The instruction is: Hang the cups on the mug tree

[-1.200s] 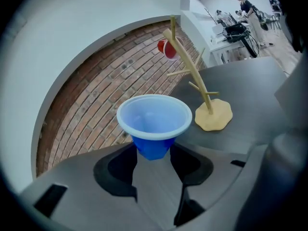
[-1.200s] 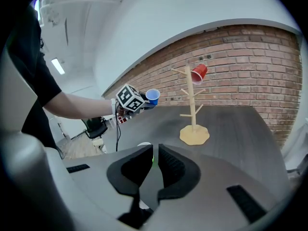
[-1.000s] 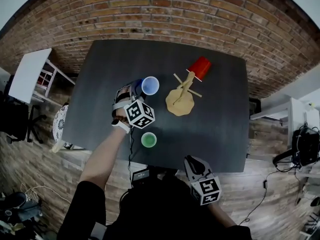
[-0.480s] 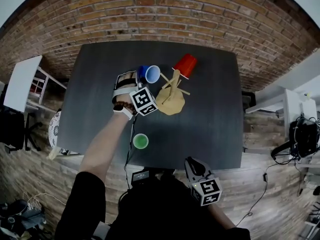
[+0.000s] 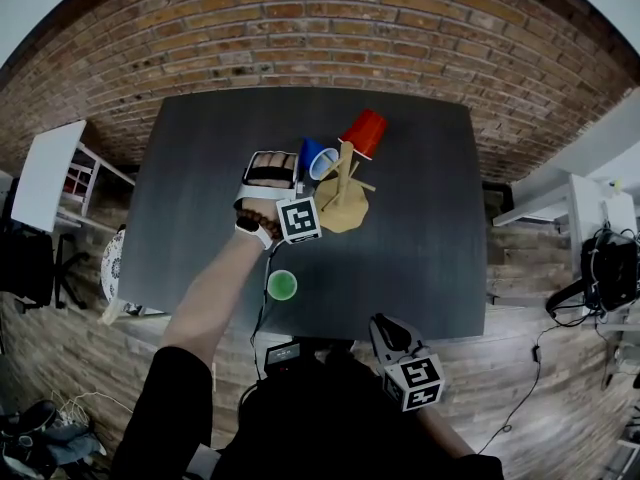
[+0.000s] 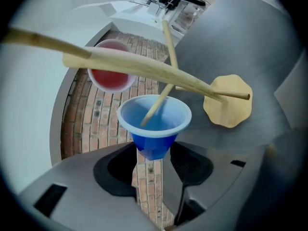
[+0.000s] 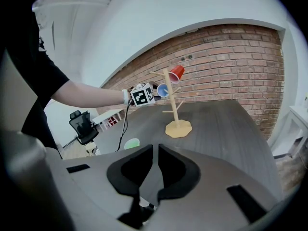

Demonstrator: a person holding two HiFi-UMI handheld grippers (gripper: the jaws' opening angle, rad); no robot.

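Observation:
My left gripper [image 6: 151, 153] is shut on the lower part of a blue cup [image 6: 154, 124], held in the air on its side. A peg of the wooden mug tree [image 6: 144, 69] reaches into the cup's mouth. In the head view the blue cup [image 5: 318, 158] sits against the mug tree [image 5: 345, 183], just left of its trunk. A red cup [image 5: 365, 131] hangs on an upper peg. A green cup [image 5: 282, 285] stands upright on the table. My right gripper [image 7: 155, 150] is shut and empty, low by the table's near edge, where the head view also shows the right gripper [image 5: 392, 336].
The dark table [image 5: 430, 228] carries only the tree and the green cup. A brick wall [image 5: 300, 28] runs behind it. A white desk [image 5: 50, 158] and an office chair [image 7: 82, 126] stand to the left. The tree's flat base [image 7: 178, 128] rests mid-table.
My left gripper has carried the blue cup rightward to the tree and rolled it, so its mouth now faces a peg. The right gripper has hardly moved.

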